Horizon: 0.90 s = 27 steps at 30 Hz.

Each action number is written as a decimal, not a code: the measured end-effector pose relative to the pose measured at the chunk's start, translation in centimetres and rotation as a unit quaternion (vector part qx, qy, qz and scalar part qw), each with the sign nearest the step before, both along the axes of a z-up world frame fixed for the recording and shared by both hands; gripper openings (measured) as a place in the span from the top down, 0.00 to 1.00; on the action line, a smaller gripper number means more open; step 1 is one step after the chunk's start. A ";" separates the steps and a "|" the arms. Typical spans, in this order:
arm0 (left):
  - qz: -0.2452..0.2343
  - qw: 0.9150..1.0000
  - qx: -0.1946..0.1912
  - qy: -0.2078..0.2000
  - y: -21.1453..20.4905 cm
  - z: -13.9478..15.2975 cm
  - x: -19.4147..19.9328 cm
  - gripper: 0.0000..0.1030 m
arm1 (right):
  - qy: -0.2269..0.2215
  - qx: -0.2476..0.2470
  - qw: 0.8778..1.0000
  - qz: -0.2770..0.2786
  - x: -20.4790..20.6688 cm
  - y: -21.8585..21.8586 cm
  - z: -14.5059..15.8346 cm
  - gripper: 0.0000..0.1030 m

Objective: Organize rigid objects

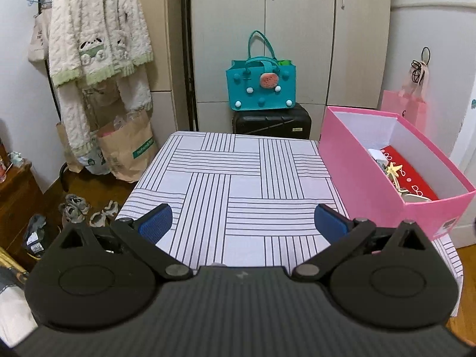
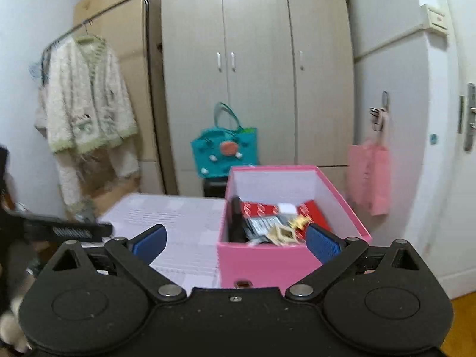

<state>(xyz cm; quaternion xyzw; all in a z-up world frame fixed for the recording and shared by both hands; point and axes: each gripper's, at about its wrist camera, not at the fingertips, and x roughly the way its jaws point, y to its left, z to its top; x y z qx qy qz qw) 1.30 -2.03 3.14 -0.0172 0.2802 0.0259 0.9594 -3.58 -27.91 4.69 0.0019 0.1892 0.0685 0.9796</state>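
Little writing could be read: a green band with white lettering was seen on a brown paper bag [image 1: 126, 151] standing on the floor beside the worktop's left edge, too small to be made out, and dark print on a cream tote bag [image 1: 37, 40] hung at the far left was likewise illegible. A small label at the near corner of the open pink cardboard box [image 1: 372, 178] could not be read either.

The left gripper [image 1: 242, 223] was held over the near edge of the worktop [image 1: 238, 178], which was covered by a white cloth with black line patterns; its jaws were spread wide, with nothing between the blue pads and nothing touched. The right gripper [image 2: 235, 239] was held just before the near wall of the pink box [image 2: 261, 255], its jaws released to their widest and nothing gripped; whether its right pad touched the box could not be told.

The box was placed along the worktop's right edge. Inside it, a flat red packet with white markings [image 1: 407, 175], a small white block [image 2: 287, 208], a yellow star-shaped piece [image 1: 395, 168] and a black upright item [image 2: 236, 220] were seen heaped together. A teal felt handbag [image 1: 260, 87] was set on a black suitcase [image 1: 272, 122] beyond the far edge.
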 end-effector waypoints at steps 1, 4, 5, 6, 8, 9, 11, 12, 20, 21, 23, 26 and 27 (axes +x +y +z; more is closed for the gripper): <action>-0.002 1.000 -0.003 -0.001 0.1 0.0 -0.2 0.00 | 0.006 0.004 1.000 -0.001 0.1 -0.1 -0.4 0.02; 0.005 1.000 -0.002 -0.010 0.2 -0.3 -0.7 0.00 | 0.013 0.015 1.000 -0.020 0.5 -0.3 -1.1 0.02; 0.006 1.000 0.004 -0.011 0.1 -0.3 -0.8 0.00 | 0.011 0.015 0.999 -0.028 0.3 -0.4 -1.3 0.02; 0.005 1.000 0.011 -0.010 -0.1 -0.4 -0.9 0.00 | 0.009 0.013 0.999 -0.036 0.1 -0.4 -1.4 0.02; -0.001 1.000 0.016 -0.004 -0.4 -0.7 -0.9 0.00 | 0.010 0.010 0.999 -0.041 0.0 -0.2 -1.5 0.02; -0.003 1.000 0.017 -0.002 -0.4 -0.7 -0.9 0.00 | 0.012 0.009 0.999 -0.042 0.0 -0.1 -1.5 0.02; -0.002 1.000 0.023 0.000 -0.7 -1.0 -1.1 0.00 | 0.013 0.007 0.999 -0.046 0.0 -0.2 -1.5 0.02; -0.003 1.000 0.028 -0.001 -0.9 -1.0 -1.1 0.00 | 0.012 0.005 0.999 -0.048 0.1 -0.1 -1.6 0.02; -0.016 0.998 0.054 0.006 -2.3 -1.9 -1.4 0.00 | 0.009 -0.002 0.997 -0.079 0.2 0.0 -2.2 0.02; -0.019 0.998 0.057 0.006 -2.4 -1.9 -1.5 0.00 | 0.007 -0.004 0.997 -0.081 0.1 0.1 -2.3 0.02; -0.027 0.998 0.063 0.008 -2.8 -2.2 -1.6 0.00 | 0.008 -0.001 0.997 -0.081 0.0 0.1 -2.3 0.02; -0.033 0.997 0.067 0.008 -3.1 -2.4 -1.9 0.00 | 0.011 -0.002 0.997 -0.079 -0.1 0.4 -2.6 0.02; -0.033 0.997 0.068 0.007 -3.1 -2.4 -2.0 0.00 | 0.012 -0.003 0.997 -0.079 -0.2 0.5 -2.6 0.02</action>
